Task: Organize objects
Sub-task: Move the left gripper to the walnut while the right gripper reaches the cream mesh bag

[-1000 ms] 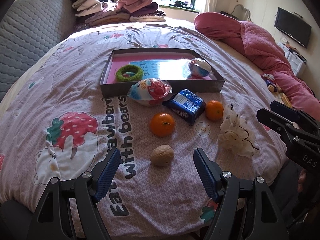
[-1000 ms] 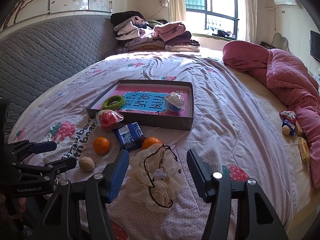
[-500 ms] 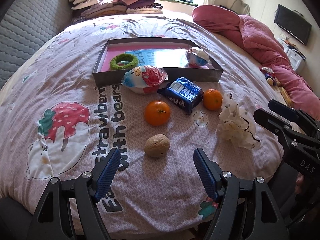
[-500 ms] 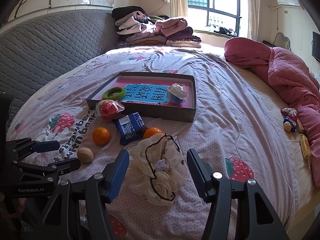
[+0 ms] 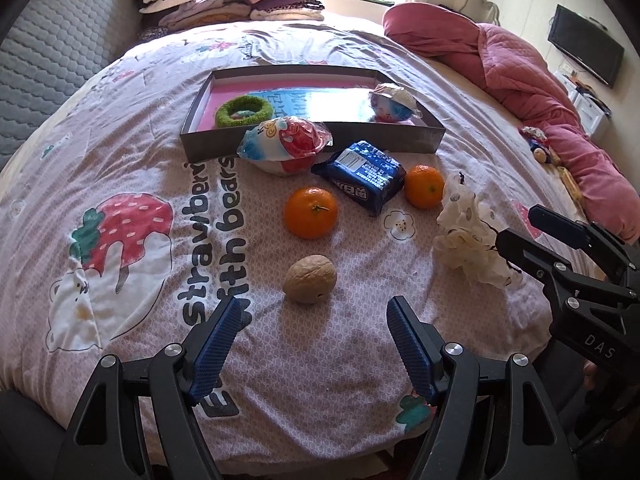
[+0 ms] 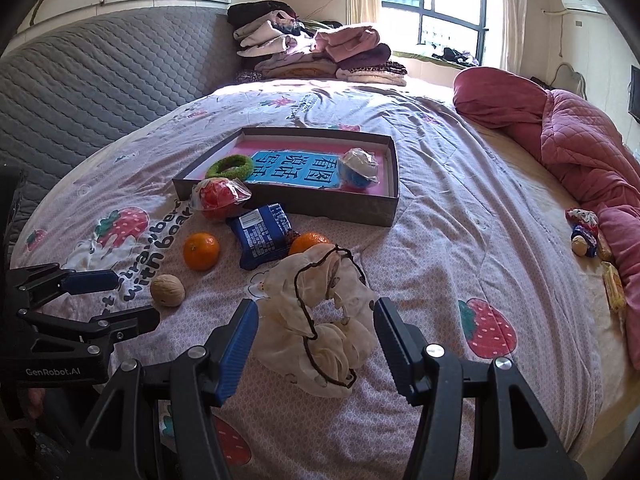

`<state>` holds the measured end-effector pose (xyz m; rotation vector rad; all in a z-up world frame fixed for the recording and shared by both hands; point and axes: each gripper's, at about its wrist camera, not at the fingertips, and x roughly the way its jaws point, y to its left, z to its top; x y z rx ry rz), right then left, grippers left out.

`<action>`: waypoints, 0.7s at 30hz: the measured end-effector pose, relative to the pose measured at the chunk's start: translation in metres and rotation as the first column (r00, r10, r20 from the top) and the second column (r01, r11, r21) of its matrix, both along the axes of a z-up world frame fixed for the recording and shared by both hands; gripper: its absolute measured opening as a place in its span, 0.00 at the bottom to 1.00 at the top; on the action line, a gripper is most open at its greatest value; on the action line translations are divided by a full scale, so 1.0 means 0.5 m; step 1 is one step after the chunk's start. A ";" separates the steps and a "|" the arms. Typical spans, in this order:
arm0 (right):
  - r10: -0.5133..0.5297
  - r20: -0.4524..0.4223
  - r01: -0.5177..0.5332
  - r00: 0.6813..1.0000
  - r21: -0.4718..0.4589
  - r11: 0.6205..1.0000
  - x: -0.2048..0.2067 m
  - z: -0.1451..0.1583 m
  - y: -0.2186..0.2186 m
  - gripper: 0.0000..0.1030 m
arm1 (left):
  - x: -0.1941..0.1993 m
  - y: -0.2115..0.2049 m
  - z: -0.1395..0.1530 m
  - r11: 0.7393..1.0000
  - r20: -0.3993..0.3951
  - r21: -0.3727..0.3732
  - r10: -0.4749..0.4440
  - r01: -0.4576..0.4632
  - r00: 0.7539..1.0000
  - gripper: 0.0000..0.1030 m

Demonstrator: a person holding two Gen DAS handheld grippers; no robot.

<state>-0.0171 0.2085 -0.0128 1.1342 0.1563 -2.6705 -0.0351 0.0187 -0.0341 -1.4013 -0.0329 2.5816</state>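
A walnut (image 5: 310,279) lies on the bed just ahead of my open, empty left gripper (image 5: 312,320). Beyond it lie two oranges (image 5: 311,212) (image 5: 424,186), a blue snack pack (image 5: 365,176) and a red wrapped cup (image 5: 286,145). A grey box (image 5: 430,140) holds a green ring (image 5: 244,109) and a blue wrapped cup (image 5: 392,101). My right gripper (image 6: 314,320) is open, its fingers on either side of a cream scrunchie (image 6: 320,320). The walnut (image 6: 167,290) also shows at its left.
A pink quilt (image 6: 580,140) is heaped on the right, with small wrapped snacks (image 6: 586,236) beside it. Folded clothes (image 6: 312,52) are stacked at the far end by the window. A grey padded headboard (image 6: 80,92) curves along the left.
Both grippers have moved forward and down. The walnut now sits closer to the left fingers, and the scrunchie lies between the right fingers. No object has moved.
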 end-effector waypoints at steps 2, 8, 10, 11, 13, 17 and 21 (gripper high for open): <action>0.002 0.008 -0.002 1.000 0.005 1.000 -0.003 -0.007 -0.002 0.58 | -0.001 0.000 -0.003 1.000 0.002 -0.001 0.002 -0.002 1.000 0.74; -0.012 0.030 0.011 0.999 0.029 1.000 -0.017 -0.037 -0.001 0.58 | -0.006 -0.005 -0.007 1.000 -0.001 0.010 0.020 -0.020 1.000 0.74; -0.014 0.044 0.013 0.999 0.032 0.999 -0.023 -0.049 -0.001 0.58 | -0.009 -0.005 -0.009 1.000 -0.005 0.009 0.026 -0.026 1.000 0.74; -0.013 0.045 0.012 0.999 0.033 0.999 -0.025 -0.054 -0.002 0.58 | -0.011 -0.004 -0.010 1.000 -0.008 0.008 0.027 -0.027 1.000 0.74; -0.012 0.034 0.010 0.999 0.039 0.999 -0.027 -0.059 -0.004 0.58 | -0.014 -0.003 -0.013 1.000 -0.014 0.005 0.027 -0.027 1.000 0.74; -0.012 0.031 0.010 0.999 0.047 0.999 -0.035 -0.071 -0.008 0.58 | -0.021 0.003 -0.024 1.000 -0.020 0.002 0.018 -0.018 1.000 0.74; -0.012 0.046 0.010 0.999 0.045 0.999 -0.045 -0.087 -0.008 0.58 | -0.031 0.004 -0.041 1.000 -0.006 -0.004 0.023 -0.023 1.000 0.74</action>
